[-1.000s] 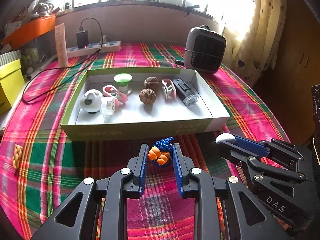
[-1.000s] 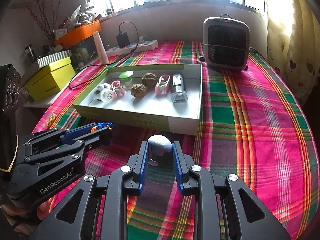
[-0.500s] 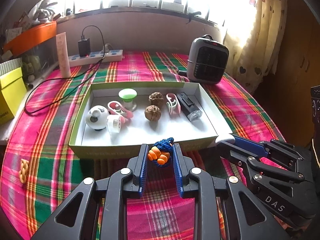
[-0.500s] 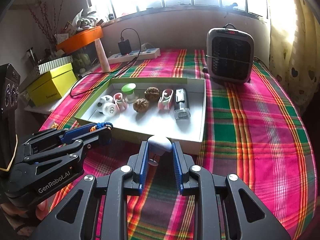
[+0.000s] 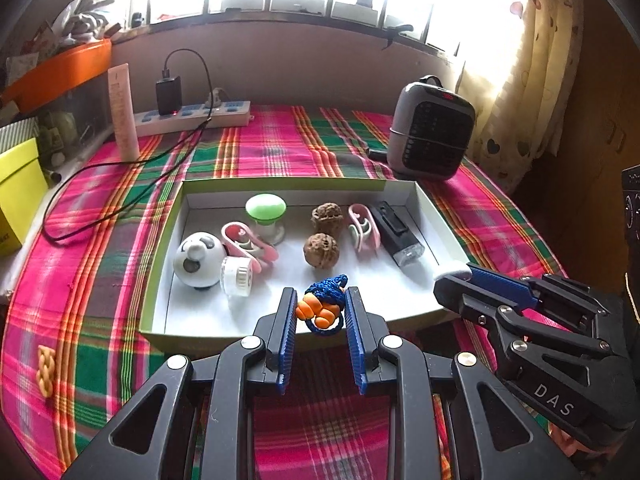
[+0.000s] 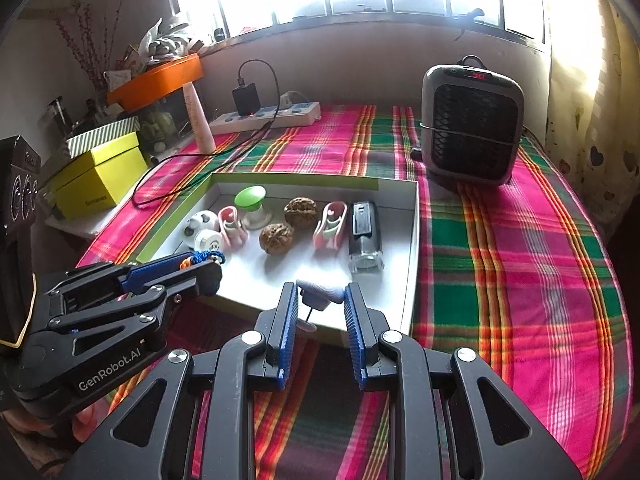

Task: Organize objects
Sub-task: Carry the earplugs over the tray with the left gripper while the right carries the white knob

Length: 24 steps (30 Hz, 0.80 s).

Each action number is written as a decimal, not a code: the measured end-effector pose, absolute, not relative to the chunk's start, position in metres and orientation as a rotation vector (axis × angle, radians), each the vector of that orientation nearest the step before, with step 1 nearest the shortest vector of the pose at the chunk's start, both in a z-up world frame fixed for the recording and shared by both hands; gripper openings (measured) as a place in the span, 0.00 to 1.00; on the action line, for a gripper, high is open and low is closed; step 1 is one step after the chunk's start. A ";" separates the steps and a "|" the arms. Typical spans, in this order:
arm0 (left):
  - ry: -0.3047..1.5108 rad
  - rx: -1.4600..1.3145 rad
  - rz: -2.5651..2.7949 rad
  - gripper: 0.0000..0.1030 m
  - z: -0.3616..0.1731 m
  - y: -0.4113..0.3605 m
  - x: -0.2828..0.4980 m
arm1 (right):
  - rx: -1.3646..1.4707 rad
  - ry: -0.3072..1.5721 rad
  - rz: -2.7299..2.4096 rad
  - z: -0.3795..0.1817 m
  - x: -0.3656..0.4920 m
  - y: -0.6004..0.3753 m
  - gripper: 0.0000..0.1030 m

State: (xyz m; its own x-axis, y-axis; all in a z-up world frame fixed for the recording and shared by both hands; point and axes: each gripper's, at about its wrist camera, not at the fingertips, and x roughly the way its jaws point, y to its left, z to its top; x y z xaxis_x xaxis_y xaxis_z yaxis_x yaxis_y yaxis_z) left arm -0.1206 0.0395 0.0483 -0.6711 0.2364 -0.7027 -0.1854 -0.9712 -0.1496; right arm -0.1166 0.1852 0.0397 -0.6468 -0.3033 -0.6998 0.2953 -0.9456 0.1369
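A shallow white box with green sides [image 5: 160,280] [image 6: 414,264] lies on the plaid table. It holds a green-capped item [image 5: 265,210], a ball-shaped toy [image 5: 198,260], pink clips, two walnuts [image 5: 321,249] and a black device [image 5: 396,232]. My left gripper [image 5: 320,308] is shut on an orange-and-blue knotted charm [image 5: 320,308], held above the box's front edge. My right gripper [image 6: 320,300] is shut on a white knob-shaped item [image 6: 320,293], held over the box's front right corner. Each gripper shows in the other's view [image 5: 456,280] [image 6: 208,268].
A grey heater [image 5: 432,136] stands behind the box at the right. A power strip with charger and cable [image 5: 192,116] lies at the back. An orange knotted piece [image 5: 44,370] lies on the cloth at the left. A yellow box [image 6: 100,176] sits off the table's left side.
Both grippers have risen and moved forward with their objects, from in front of the box to over its front edge.
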 end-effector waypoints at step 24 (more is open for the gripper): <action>-0.076 -1.221 2.671 0.22 0.029 0.034 -0.161 | 1.182 -0.001 -2.551 0.022 -0.157 0.176 0.24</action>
State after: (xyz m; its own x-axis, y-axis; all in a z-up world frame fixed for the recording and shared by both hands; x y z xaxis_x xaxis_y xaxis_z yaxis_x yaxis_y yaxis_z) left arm -0.1615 0.0343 0.0289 -0.6376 0.2050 -0.7426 -0.1622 -0.9781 -0.1307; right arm -0.1566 0.1760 0.0223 -0.6021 -0.2949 -0.7420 0.2942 -0.9458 0.1373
